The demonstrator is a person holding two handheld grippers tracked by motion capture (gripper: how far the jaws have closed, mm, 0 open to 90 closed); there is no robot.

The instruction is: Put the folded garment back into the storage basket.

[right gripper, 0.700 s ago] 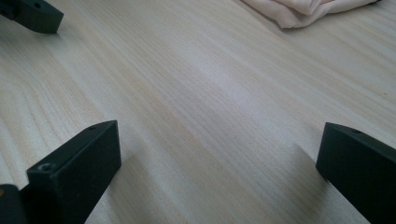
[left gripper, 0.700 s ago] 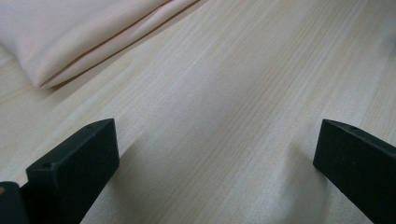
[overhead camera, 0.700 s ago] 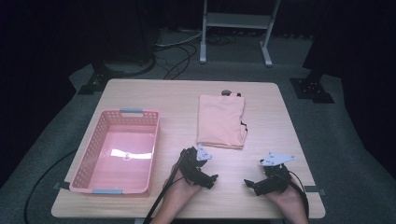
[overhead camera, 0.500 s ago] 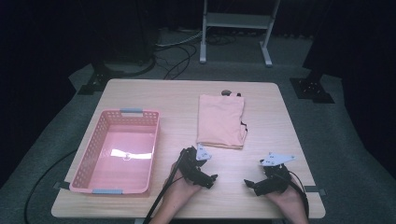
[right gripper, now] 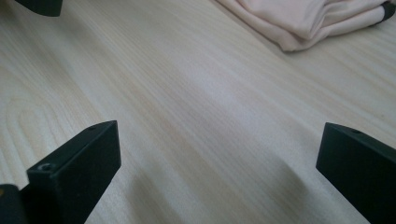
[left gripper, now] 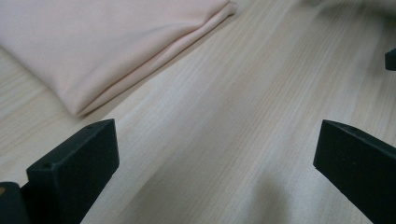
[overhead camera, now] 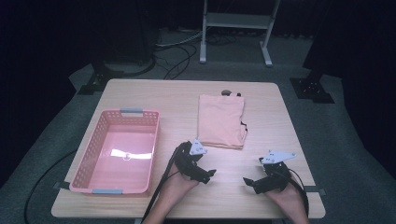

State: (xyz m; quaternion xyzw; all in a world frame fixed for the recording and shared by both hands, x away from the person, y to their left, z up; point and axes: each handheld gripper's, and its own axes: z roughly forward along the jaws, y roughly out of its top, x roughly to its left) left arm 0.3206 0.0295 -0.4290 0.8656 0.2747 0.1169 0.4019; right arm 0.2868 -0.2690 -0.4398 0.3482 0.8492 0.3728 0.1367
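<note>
From above, the folded cloth (overhead camera: 220,120) lies toward the desk's (overhead camera: 177,98) far edge, right of the basket (overhead camera: 117,150). Left gripper (overhead camera: 205,173) and right gripper (overhead camera: 250,182) rest near the front edge, jaws wide, empty.

Left gripper view: cloth (left gripper: 107,42) ahead, apart.

Right gripper view: cloth (right gripper: 308,18) well ahead.

Peach-pink folded cloth (overhead camera: 221,120), pink basket (overhead camera: 88,161) with grey handles, pale wood-grain table (overhead camera: 177,98), black hand-held grippers

Pink basket (overhead camera: 116,149) — wooden table (overhead camera: 177,100)
</note>
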